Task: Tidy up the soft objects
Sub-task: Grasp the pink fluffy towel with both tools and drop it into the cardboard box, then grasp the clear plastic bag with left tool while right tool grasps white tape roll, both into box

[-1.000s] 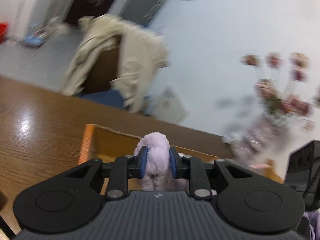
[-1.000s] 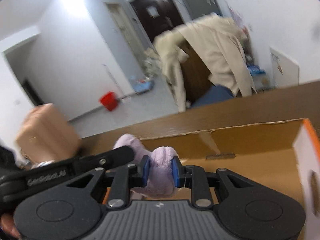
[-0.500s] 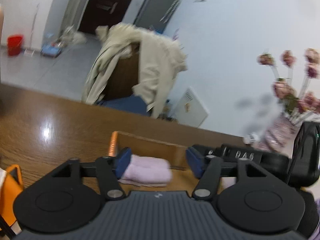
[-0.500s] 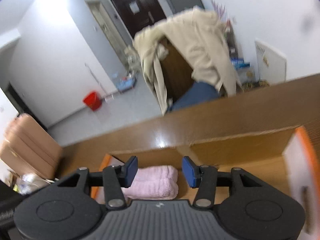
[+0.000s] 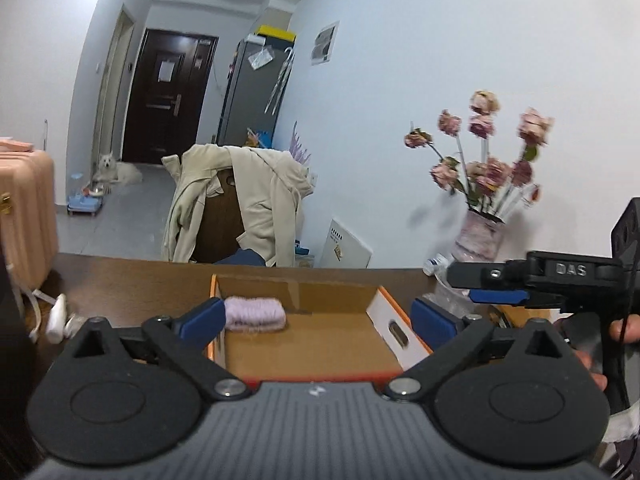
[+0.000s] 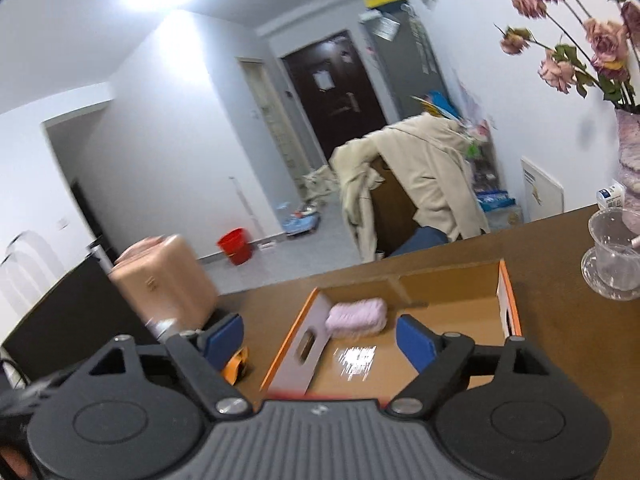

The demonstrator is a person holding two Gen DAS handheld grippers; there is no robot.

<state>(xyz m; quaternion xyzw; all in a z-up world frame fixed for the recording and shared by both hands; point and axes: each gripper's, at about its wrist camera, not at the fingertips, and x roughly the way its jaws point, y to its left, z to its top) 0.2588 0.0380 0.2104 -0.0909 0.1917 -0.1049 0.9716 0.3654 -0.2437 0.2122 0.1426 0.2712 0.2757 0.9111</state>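
Note:
A folded lilac towel (image 5: 256, 314) lies in the far left corner of an open cardboard box (image 5: 384, 306) on the brown table. It touches neither gripper. My left gripper (image 5: 316, 318) hovers at the box's near side. Its jaws are opening wide, and between them there is only air above the box floor. In the right wrist view the towel (image 6: 356, 316) rests against the left wall of the box (image 6: 506, 300). My right gripper (image 6: 320, 338) is back from it, jaws opening, holding nothing. One of its fingers (image 5: 496, 295) reaches in from the right in the left wrist view.
A vase of dried flowers (image 5: 480, 236) and a clear glass (image 6: 612, 256) stand right of the box. Behind the table are a chair draped with a beige coat (image 5: 240, 208) and a pink suitcase (image 6: 164, 276). An orange object (image 6: 236, 364) lies left of the box.
Both grippers were shut on the lilac towel a second ago. They let it go into the box, opened wide, and drew back and upward.

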